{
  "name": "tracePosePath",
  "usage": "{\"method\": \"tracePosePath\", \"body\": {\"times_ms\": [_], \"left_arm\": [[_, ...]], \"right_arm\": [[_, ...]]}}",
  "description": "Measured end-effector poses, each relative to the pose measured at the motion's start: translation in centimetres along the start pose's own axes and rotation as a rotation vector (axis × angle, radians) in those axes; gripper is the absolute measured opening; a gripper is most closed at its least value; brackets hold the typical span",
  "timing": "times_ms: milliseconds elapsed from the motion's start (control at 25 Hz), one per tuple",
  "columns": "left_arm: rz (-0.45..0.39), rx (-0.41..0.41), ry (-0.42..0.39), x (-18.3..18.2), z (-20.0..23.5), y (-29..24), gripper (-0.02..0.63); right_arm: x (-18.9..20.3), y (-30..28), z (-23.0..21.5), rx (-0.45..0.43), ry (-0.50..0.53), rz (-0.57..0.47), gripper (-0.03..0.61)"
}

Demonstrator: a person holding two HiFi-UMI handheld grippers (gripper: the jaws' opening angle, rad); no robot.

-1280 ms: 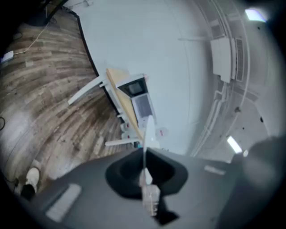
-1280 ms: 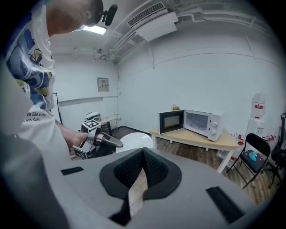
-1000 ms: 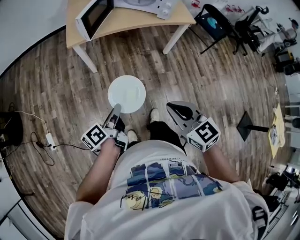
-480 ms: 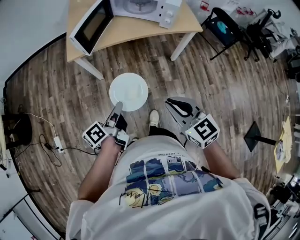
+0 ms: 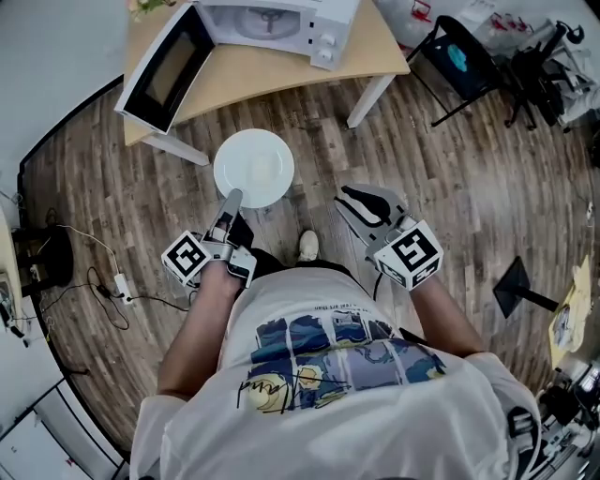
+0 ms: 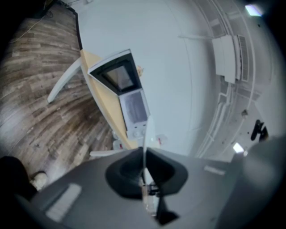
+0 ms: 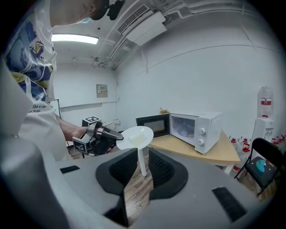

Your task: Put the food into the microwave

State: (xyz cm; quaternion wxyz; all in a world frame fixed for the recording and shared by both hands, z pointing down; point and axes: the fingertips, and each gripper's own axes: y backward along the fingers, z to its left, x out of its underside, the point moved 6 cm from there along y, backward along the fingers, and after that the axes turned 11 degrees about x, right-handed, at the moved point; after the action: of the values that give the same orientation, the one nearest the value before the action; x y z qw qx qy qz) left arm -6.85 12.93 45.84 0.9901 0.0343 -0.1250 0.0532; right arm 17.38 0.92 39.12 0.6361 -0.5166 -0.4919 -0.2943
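Far off, the counter point(image 5: 361, 58) carries the microwave point(image 5: 281, 19), door point(image 5: 157, 70) open; nearer, above the floor, the plate point(image 5: 242, 150) has its near rim clenched in the left gripper's point(image 5: 232, 199) fingers; the right gripper's point(image 5: 354, 199) fingers are released, empty; pale food point(image 5: 263, 169) lies on the plate.

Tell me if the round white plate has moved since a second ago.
Yes. The round white plate, in the left claw, has come nearer the light wooden table.
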Motion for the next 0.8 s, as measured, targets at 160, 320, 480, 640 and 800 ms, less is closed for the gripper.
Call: {"method": "tracePosePath", "body": {"times_ms": [160,320,480,640,800], "left_arm": [[-0.013,-0.028,0.003,-1.1,0.8,-3.1,0.015],[-0.011,-0.028,-0.014,-3.5,2.0,-6.5,0.015],[-0.008,-0.018,-0.004,-6.3,3.7,-10.2,0.015],[0.011,-0.032,0.024,-9.5,5.8,-14.3,0.015],[0.047,-0.027,-0.005,-13.5,7.3,-19.3,0.015]], "right_arm": [[-0.1,-0.7,-2.8,0.026,-0.031,0.003,0.048],[-0.2,-1.8,-5.4,0.067,-0.064,0.009,0.021],[-0.5,-2.6,-7.9,0.145,-0.097,0.02,0.017],[-1.8,-3.6,-10.8,0.248,-0.136,0.033,0.015],[-3.3,-5.2,-13.1,0.312,-0.17,0.042,0.015]]}}
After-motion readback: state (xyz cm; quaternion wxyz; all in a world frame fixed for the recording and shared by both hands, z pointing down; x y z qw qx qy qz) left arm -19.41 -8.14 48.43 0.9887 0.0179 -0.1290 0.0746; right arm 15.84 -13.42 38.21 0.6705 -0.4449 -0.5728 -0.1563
